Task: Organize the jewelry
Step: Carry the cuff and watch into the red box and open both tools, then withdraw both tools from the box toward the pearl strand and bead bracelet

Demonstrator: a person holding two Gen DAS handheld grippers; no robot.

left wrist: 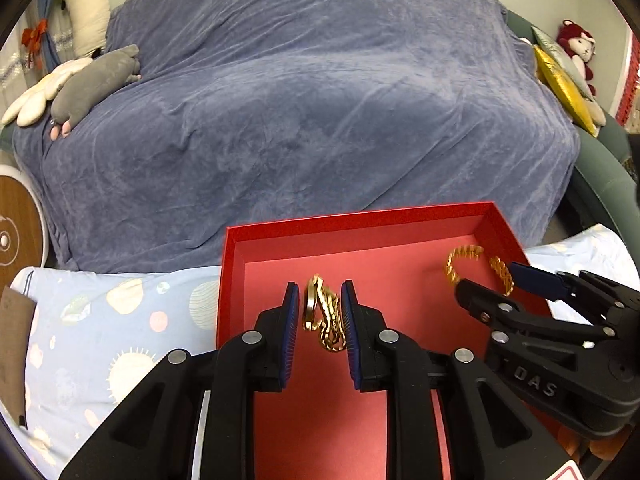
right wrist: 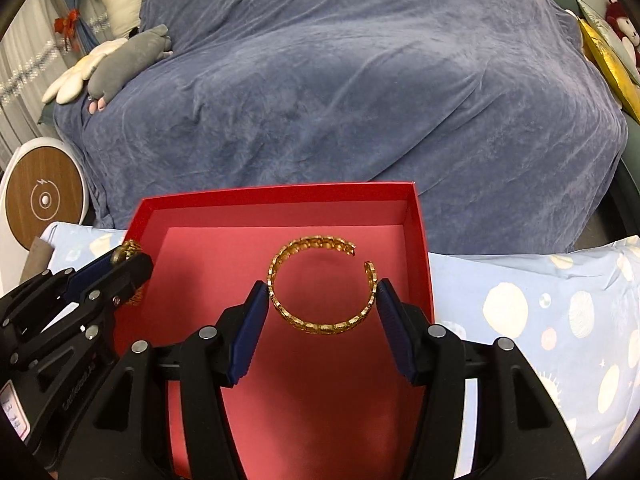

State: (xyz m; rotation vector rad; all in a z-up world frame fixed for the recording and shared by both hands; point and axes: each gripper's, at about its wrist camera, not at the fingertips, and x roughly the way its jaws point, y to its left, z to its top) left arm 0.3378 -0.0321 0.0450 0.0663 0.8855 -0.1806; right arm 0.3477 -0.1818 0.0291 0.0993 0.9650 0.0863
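An open red box (left wrist: 360, 222) (right wrist: 280, 194) sits on a light blue patterned cloth. My left gripper (left wrist: 320, 300) hovers over the box's left part with a gold chain-link bracelet (left wrist: 325, 320) between its blue pads; there are small gaps at the pads and the bracelet looks blurred. My right gripper (right wrist: 322, 290) is over the box's right part with a gold open cuff bracelet (right wrist: 320, 286) between its blue pads, which touch its sides. The right gripper also shows in the left wrist view (left wrist: 490, 284), the left gripper in the right wrist view (right wrist: 120, 260).
A bed under a blue-grey velvet cover (left wrist: 312, 100) fills the background. Plush toys (left wrist: 92, 80) lie at its left, gold and silver cushions (left wrist: 560, 76) at its right. A round white and wood device (right wrist: 44, 200) stands left of the box.
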